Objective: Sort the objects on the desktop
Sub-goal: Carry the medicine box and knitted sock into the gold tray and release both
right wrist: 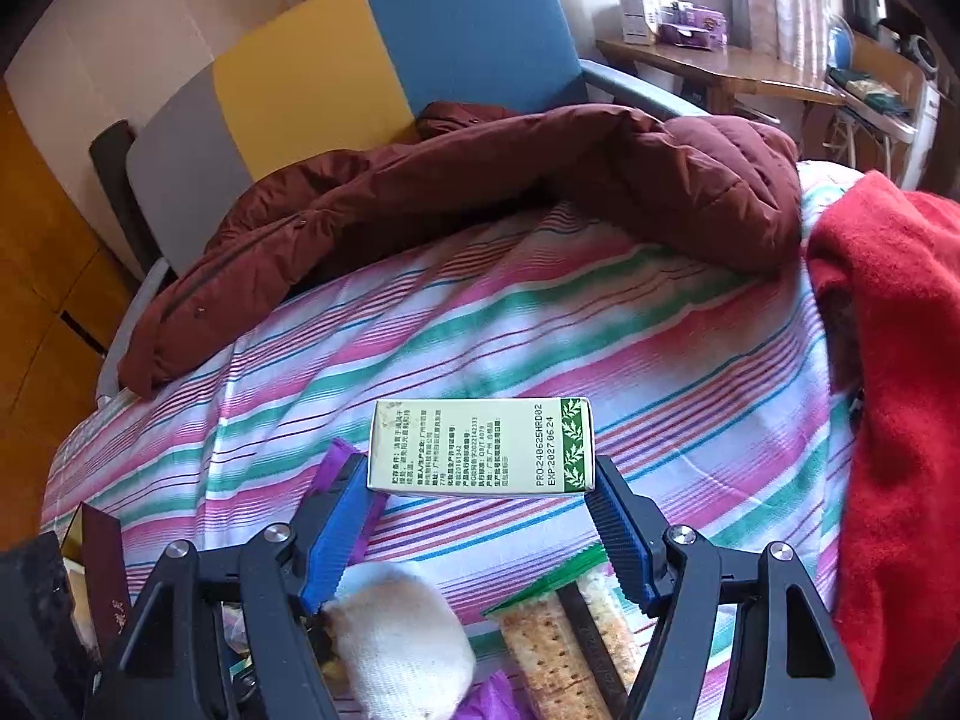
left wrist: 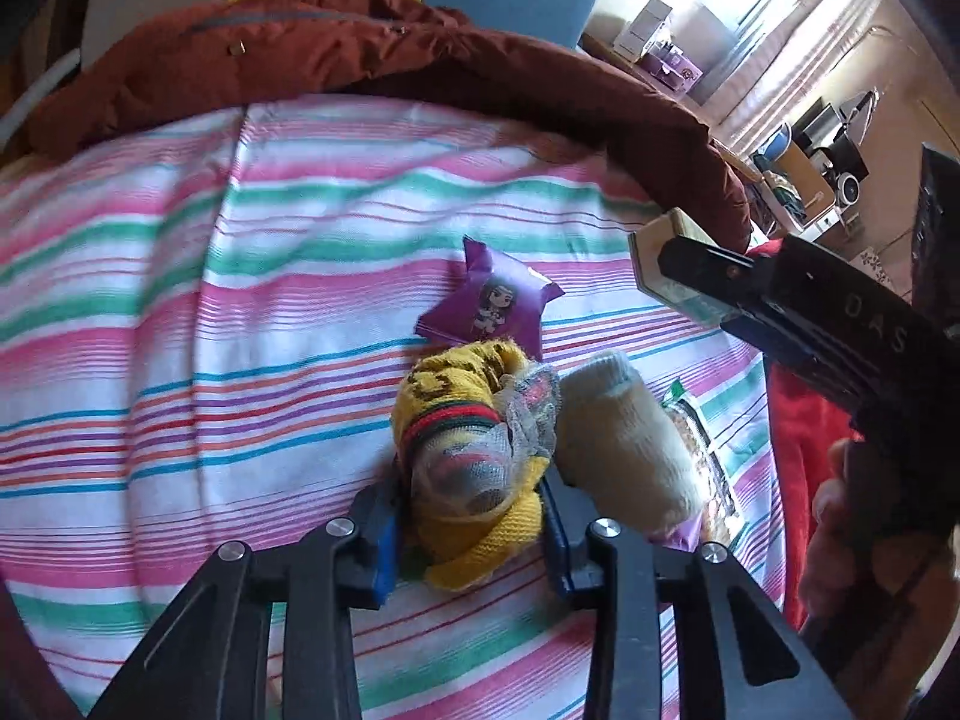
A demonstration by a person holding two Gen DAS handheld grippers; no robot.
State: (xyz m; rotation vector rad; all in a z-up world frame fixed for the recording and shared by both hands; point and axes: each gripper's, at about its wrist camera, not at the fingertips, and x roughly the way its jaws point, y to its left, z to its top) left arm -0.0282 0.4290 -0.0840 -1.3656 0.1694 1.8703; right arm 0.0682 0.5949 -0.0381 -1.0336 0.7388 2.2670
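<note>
My left gripper (left wrist: 471, 516) is shut on a yellow patterned sock bundle (left wrist: 462, 450), held just over the striped sheet (left wrist: 240, 330). A cream rolled sock (left wrist: 624, 444) lies right beside it, and a purple cartoon sachet (left wrist: 489, 303) lies just beyond. My right gripper (right wrist: 480, 480) is shut on a green-and-white box (right wrist: 480, 447), held crosswise above the sheet (right wrist: 540, 330); it shows in the left wrist view (left wrist: 666, 264) at the right. The cream sock (right wrist: 402, 636) and a cracker packet (right wrist: 564, 642) lie under the right gripper.
A dark red padded jacket (right wrist: 480, 180) lies across the far side of the sheet. A red blanket (right wrist: 900, 420) is bunched at the right. A maroon box (right wrist: 102, 570) stands at the lower left. A wooden desk (right wrist: 720, 72) with clutter stands beyond.
</note>
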